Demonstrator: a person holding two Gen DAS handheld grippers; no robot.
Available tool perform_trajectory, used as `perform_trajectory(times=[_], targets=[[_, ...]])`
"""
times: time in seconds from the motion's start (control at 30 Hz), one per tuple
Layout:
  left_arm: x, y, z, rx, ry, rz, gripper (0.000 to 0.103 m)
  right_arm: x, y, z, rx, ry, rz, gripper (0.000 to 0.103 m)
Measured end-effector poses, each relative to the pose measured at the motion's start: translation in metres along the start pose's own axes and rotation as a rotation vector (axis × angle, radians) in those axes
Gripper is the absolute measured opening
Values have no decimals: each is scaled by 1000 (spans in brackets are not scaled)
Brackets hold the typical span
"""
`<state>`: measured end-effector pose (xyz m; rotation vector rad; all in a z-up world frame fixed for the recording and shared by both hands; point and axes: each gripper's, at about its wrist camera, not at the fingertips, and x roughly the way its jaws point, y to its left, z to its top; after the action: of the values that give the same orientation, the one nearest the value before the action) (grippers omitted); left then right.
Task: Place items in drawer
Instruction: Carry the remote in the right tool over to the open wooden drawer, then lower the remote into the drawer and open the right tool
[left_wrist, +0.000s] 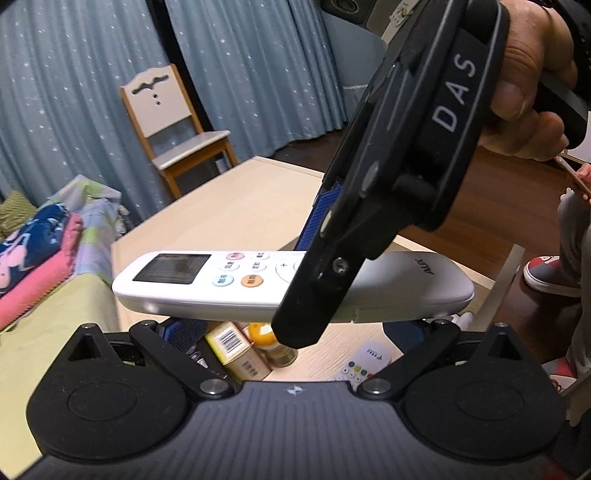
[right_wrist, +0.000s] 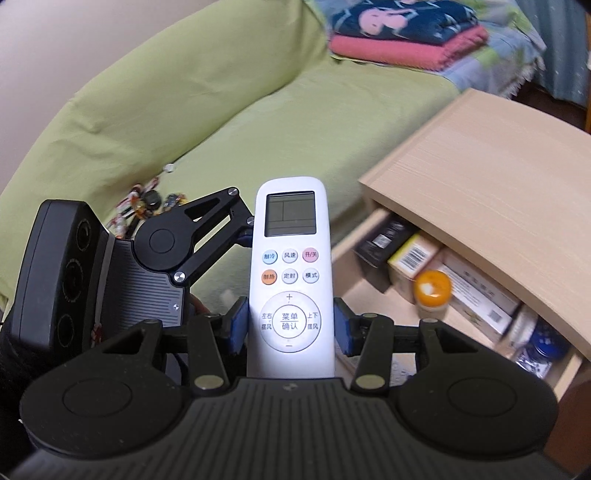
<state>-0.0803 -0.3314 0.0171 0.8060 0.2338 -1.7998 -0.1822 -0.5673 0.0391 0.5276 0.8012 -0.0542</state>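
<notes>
A white air-conditioner remote (right_wrist: 290, 266) is clamped at its lower half between my right gripper's (right_wrist: 290, 326) blue pads, screen end pointing forward. In the left wrist view the remote (left_wrist: 207, 284) lies crosswise, with the right gripper's near finger (left_wrist: 314, 295) coming down over it from the upper right. My left gripper (left_wrist: 291, 326) sits just under the remote, its linkages spread wide and its fingertips hidden behind the remote. The open drawer (right_wrist: 369, 299) of a light wood cabinet (right_wrist: 480, 166) lies to the right, below the remote.
The drawer holds boxes (right_wrist: 412, 258), an orange-capped bottle (right_wrist: 432, 290), a blue-lidded jar (right_wrist: 543, 347) and a small white remote (left_wrist: 364, 363). A green sofa (right_wrist: 221, 110) with folded clothes (right_wrist: 406, 37) flanks the cabinet. A chair (left_wrist: 173, 122) stands behind; a seated person's shoe (left_wrist: 546, 273) is at the right.
</notes>
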Motion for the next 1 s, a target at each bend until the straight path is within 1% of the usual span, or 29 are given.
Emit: perform_trajectory(times=[0.2, 0.37, 0.5, 0.63, 0.7, 0.73, 0.8, 0.87, 1.0], targets=[[30, 3, -4, -12, 28, -44, 101, 12, -25, -1, 27, 32, -13, 43], [45, -1, -14, 23, 87, -60, 101, 28, -38, -3, 42, 61, -14, 43], [50, 2, -26, 27, 131, -60, 101, 40, -47, -4, 44, 90, -23, 43], [45, 12, -41, -14, 163, -29, 101, 54, -58, -6, 36, 131, -47, 43], [40, 19, -47, -46, 165, -12, 101, 64, -63, -6, 26, 164, -58, 42], [38, 23, -50, -65, 164, -5, 101, 69, -66, -6, 20, 182, -59, 41], [33, 29, -55, -92, 162, 11, 101, 80, -71, -6, 9, 217, -61, 17], [28, 33, -59, -113, 161, 28, 101, 93, -75, -7, -4, 253, -69, 17], [18, 39, -66, -145, 157, 44, 101, 107, -86, -1, 18, 259, -61, 18]])
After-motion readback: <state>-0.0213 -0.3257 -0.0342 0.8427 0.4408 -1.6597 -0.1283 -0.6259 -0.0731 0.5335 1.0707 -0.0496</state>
